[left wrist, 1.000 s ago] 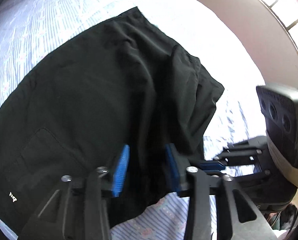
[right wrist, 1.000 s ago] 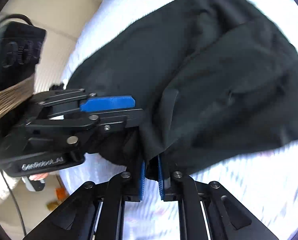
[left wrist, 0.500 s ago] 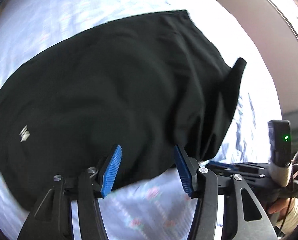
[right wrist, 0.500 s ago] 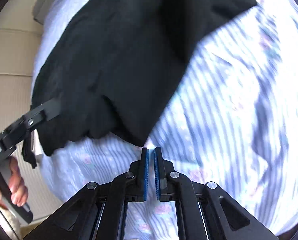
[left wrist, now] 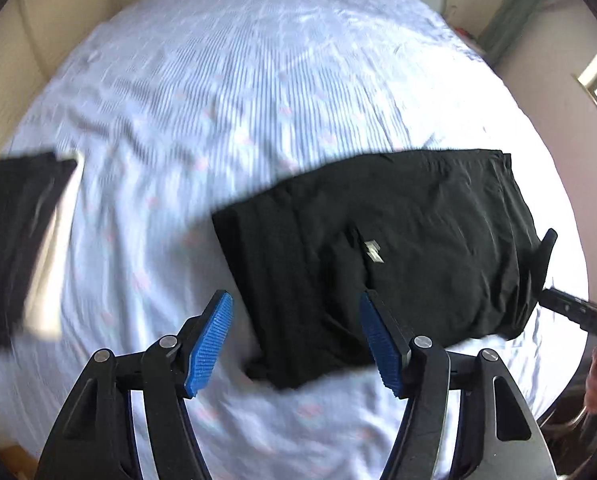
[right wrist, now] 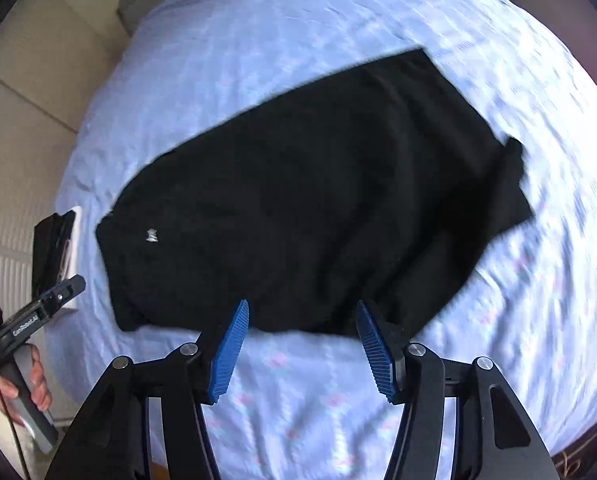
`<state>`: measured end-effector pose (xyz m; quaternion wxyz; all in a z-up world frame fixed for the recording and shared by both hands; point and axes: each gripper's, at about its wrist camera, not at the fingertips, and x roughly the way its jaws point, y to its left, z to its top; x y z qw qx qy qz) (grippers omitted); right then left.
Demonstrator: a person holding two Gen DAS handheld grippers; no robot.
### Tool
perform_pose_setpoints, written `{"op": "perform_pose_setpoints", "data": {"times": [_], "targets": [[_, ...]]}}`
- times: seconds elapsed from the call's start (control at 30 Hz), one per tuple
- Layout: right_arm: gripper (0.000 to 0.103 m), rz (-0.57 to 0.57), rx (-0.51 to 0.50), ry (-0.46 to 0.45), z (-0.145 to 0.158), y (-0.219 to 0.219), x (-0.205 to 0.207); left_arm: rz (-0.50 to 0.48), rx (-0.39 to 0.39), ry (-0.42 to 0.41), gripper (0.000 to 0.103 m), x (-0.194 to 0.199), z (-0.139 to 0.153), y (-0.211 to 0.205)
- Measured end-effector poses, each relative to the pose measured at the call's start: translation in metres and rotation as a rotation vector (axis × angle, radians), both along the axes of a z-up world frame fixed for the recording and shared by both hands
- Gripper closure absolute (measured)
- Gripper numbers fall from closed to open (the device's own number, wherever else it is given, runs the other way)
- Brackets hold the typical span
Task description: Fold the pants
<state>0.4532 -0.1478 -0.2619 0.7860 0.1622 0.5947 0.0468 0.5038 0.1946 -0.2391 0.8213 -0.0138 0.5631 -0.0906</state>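
Opening both my claws, left claw [left wrist: 294, 340] and right claw [right wrist: 302, 348], empty above folded black fabric pants [right wrist: 318, 200] at twelve o'clock, released to lie flat.

surface: striped bed sheet [right wrist: 338, 12] | on it: folded black pants [right wrist: 318, 200], dark folded stack [left wrist: 14, 240]

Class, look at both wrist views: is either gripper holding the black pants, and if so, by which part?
Nothing is held. The left gripper and right gripper both have jaws opening with no cloth between the pads; the black pants lie folded on the bed sheet.
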Motion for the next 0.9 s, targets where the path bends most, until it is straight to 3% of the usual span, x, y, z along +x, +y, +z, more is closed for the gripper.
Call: {"op": "perform_pose_setpoints", "data": {"times": [0.13, 0.37, 0.47, 0.5, 0.63, 0.73, 0.9], "targets": [[0.046, 0.064, 0.016, -0.029, 0.008, 0.056, 0.031, -0.133, -0.057, 0.025, 0.038, 0.052, -0.013, 0.023], [0.046, 0.083, 0.018, 0.017, 0.004, 0.115, 0.042, -0.174, -0.148, 0.144, 0.043, 0.099, -0.064, 0.022], [0.046, 0.093, -0.01, 0.039, 0.001, 0.123, 0.034, -0.182, -0.162, 0.171, 0.053, 0.105, -0.08, 0.024], [0.046, 0.096, -0.016, 0.043, 0.001, 0.123, 0.032, -0.181, -0.171, 0.186, 0.062, 0.106, -0.084, 0.024], [0.046, 0.084, -0.038, 0.055, -0.003, 0.123, 0.028, -0.135, -0.201, 0.165, 0.085, 0.105, -0.08, 0.034], [0.046, 0.069, -0.043, 0.05, -0.001, 0.123, 0.03, -0.084, -0.27, 0.14, 0.089, 0.106, -0.068, 0.047], [0.046, 0.087, -0.047, 0.002, 0.009, 0.131, 0.035, -0.054, -0.251, 0.111, 0.09, 0.107, -0.063, 0.055]]}}
